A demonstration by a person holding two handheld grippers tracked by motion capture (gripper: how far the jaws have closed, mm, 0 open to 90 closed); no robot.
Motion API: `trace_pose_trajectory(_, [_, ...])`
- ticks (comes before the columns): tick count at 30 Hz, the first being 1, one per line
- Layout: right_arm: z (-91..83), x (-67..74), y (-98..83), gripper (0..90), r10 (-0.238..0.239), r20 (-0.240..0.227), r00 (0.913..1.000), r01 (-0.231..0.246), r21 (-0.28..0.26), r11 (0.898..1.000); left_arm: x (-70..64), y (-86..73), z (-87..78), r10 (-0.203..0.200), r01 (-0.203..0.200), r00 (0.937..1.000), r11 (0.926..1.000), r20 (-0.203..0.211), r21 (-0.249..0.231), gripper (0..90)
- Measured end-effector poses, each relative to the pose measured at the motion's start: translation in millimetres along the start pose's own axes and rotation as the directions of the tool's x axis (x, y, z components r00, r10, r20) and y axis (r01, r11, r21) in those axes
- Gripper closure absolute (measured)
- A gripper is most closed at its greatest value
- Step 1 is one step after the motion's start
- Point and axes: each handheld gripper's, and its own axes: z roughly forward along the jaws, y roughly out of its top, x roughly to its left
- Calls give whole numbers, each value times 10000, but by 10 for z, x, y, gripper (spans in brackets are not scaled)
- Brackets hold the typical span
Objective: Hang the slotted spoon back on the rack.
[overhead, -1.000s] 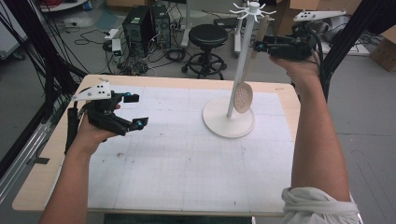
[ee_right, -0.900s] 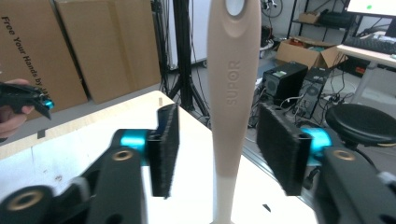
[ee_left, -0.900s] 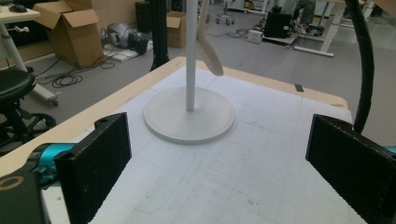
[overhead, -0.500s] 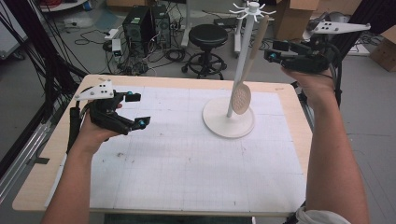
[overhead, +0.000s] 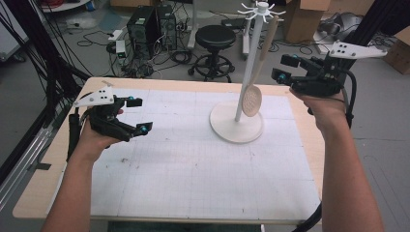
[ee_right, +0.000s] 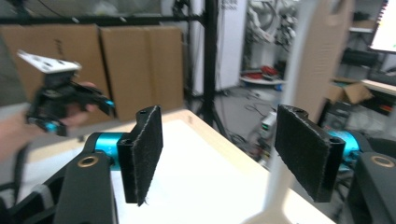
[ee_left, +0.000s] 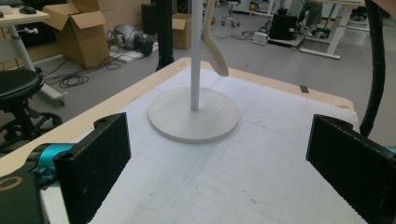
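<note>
Spoon [overhead: 252,99] hangs by its handle from a hook on the white stand [overhead: 237,126], just left of the right tongs [overhead: 285,69]. Those jaws have just been opening, with nothing between them. Left tongs [overhead: 138,115] wait spread and empty, well apart.

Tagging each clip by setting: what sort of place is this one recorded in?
Most likely a robotics lab or workshop: desktop computer towers with loose cables on the floor, cardboard boxes stacked around, and a gridded work table framed by black rigging.
</note>
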Motion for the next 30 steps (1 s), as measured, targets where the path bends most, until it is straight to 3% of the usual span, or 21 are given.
trace_pose_trajectory(9, [50,218,-206,278,-196,-466,9987,196,-8,9998,-11,-148,-32,-118,117,9999,9998,-50,-185,68])
trace_pose_trajectory(18, [45,339,-552,263,-203,-477,9987,196,-156,9997,-22,-369,-47,-263,255,9993,9992,-283,-296,64])
trace_pose_trajectory(23, [14,402,-795,246,215,-677,9975,-237,-312,9992,-48,-524,-86,-289,275,9991,9986,-316,-441,64])
trace_pose_trajectory(25, [4,411,-974,227,424,-546,9976,-440,-273,9987,-47,-590,-103,-350,334,9986,9986,-403,-406,64])
trace_pose_trajectory(30, [-27,437,-1193,215,716,-377,9967,-730,-364,9967,-45,-658,-159,-491,461,9969,9977,-620,-488,51])
